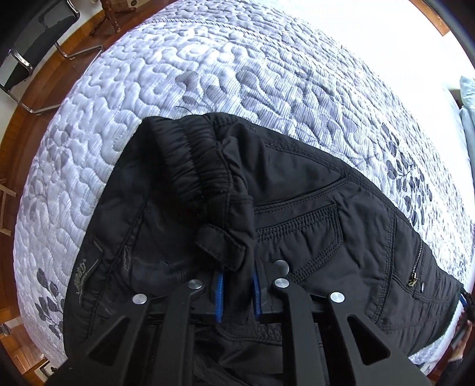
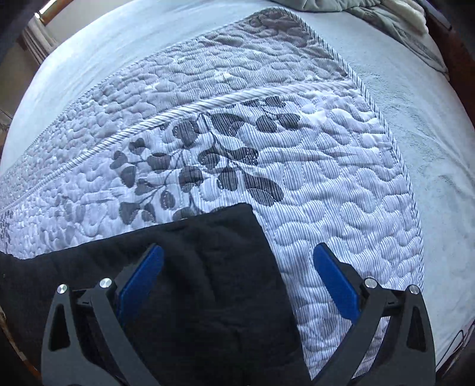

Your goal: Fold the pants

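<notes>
Black padded pants (image 1: 297,207) lie on a quilted bed cover (image 1: 207,74). Their elastic waistband is bunched and folded over at the middle of the left wrist view. My left gripper (image 1: 237,285) is shut on a fold of the waistband fabric between its blue pads (image 1: 219,294). In the right wrist view the black pants (image 2: 207,282) lie flat, with a corner reaching onto the quilt (image 2: 326,178). My right gripper (image 2: 237,267) is open wide, its blue pads (image 2: 335,285) on either side of the pants' edge, holding nothing.
The quilt has a grey leaf print and a corded border (image 2: 397,148). A plain pale sheet (image 2: 430,118) lies beyond it, with crumpled bedding (image 2: 386,14) at the far end. A black metal-frame chair (image 1: 32,38) stands on the wooden floor (image 1: 38,101) beside the bed.
</notes>
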`<state>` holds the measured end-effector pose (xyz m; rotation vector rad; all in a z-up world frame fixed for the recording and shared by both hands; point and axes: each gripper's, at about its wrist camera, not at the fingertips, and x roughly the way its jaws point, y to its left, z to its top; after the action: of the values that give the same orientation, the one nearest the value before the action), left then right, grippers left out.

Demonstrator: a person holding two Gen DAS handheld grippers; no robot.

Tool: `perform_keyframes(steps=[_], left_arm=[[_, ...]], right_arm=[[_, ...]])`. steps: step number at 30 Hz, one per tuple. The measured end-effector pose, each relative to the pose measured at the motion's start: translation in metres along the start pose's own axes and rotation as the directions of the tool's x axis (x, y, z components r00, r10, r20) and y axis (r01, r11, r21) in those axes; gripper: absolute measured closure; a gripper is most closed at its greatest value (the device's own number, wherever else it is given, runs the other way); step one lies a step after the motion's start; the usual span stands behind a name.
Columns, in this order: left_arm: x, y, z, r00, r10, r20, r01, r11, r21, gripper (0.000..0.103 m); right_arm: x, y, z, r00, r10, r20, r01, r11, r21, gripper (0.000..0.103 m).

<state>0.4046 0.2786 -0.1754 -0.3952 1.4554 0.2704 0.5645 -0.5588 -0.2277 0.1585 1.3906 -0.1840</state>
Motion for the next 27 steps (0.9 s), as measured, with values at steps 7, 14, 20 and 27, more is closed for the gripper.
perform_keyframes(steps=[7,14,20,27], left_arm=[[0.011,0.000,0.006,1.000,-0.005,-0.012,0.005,0.999,-0.033,0.083],[0.011,-0.010,0.002,1.000,0.026,0.017,-0.026,1.000,-0.004,0.087],[-0.004,-0.017,-0.006,0.996,0.035,0.087,-0.035,0.999,0.002,0.091],[-0.065,-0.004,-0.026,0.955,-0.100,0.280,0.107,0.994,-0.011,0.091]], right_arm=[[0.019,0.006,-0.010,0.999,-0.031,0.033,0.033,0.997,-0.076,0.002],[-0.001,0.024,-0.026,0.995,-0.050,0.082,0.063,0.982,-0.177,0.049],[-0.034,0.039,-0.041,0.989,-0.061,0.138,0.091,0.970,-0.225,0.090],[-0.118,0.029,-0.077,0.945,0.019,0.327,0.052,0.977,-0.208,0.090]])
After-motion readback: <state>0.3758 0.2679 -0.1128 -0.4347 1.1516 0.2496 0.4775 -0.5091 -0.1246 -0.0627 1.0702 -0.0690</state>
